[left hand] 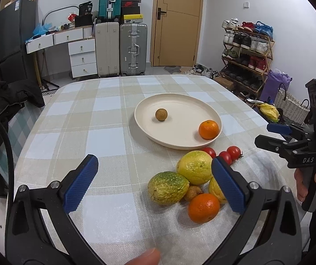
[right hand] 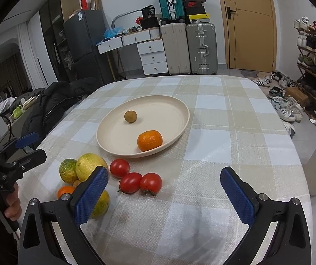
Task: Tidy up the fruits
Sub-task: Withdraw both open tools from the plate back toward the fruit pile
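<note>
A cream plate (left hand: pixel 158 101) (right hand: pixel 169 103) on the checked tablecloth holds a small brown round fruit (left hand: pixel 161 114) (right hand: pixel 130 116) and a tangerine (left hand: pixel 208 129) (right hand: pixel 149 140). Nearer me lies a heap: a yellow citrus (left hand: pixel 194 167) (right hand: pixel 90 165), a green-yellow wrinkled fruit (left hand: pixel 167 187) (right hand: pixel 67 170), a second tangerine (left hand: pixel 203 208) (right hand: pixel 65 191) and three cherry tomatoes (left hand: pixel 230 153) (right hand: pixel 135 180). My left gripper (left hand: pixel 155 184) is open above the cloth, with the heap just inside its right finger. My right gripper (right hand: pixel 164 195) is open, and the tomatoes lie ahead of its left finger.
The table's far edge (left hand: pixel 135 76) gives onto a room with suitcases (left hand: pixel 122 48), a drawer desk and a door. A shoe rack (left hand: pixel 246 50) stands right. A dark jacket (left hand: pixel 7 97) lies left of the table. A thumb (left hand: pixel 144 258) shows at the bottom of the left wrist view.
</note>
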### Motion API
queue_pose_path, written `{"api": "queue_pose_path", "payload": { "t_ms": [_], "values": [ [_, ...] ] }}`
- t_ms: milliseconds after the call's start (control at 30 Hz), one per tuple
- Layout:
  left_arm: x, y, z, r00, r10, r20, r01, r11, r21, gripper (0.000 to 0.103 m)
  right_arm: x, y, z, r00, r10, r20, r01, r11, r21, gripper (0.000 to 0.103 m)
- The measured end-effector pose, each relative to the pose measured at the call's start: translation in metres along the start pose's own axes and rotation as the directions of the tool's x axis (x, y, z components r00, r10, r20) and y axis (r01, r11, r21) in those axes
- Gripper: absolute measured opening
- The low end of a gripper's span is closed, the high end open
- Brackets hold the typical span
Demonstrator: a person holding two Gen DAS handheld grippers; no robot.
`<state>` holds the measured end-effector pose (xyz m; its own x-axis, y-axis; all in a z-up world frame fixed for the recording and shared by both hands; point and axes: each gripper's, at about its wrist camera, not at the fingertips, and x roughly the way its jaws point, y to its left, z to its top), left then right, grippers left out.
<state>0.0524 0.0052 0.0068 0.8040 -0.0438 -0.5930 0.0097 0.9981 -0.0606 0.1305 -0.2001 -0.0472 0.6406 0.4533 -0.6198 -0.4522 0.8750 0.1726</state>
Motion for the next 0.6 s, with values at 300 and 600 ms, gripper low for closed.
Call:
{"api": "queue_pose_path", "payload": {
  "t_ms": [300, 600],
  "values": [
    [0.011, -0.001, -0.003, 1.000, 0.002, -0.026, -0.002, 1.000, 0.003, 0.102, 0.013, 0.005, -0.006, 0.997, -0.052, -0.051, 0.049, 0.997, -0.052, 0.103],
    [0.031, 0.001, -0.010, 0.997, -0.006, -0.081, 0.005, 1.000, -0.010, 0.102, 0.039, -0.001, -0.017, 0.981, -0.101, -0.164, 0.094, 0.994, -0.050, 0.103]
  ]
}}
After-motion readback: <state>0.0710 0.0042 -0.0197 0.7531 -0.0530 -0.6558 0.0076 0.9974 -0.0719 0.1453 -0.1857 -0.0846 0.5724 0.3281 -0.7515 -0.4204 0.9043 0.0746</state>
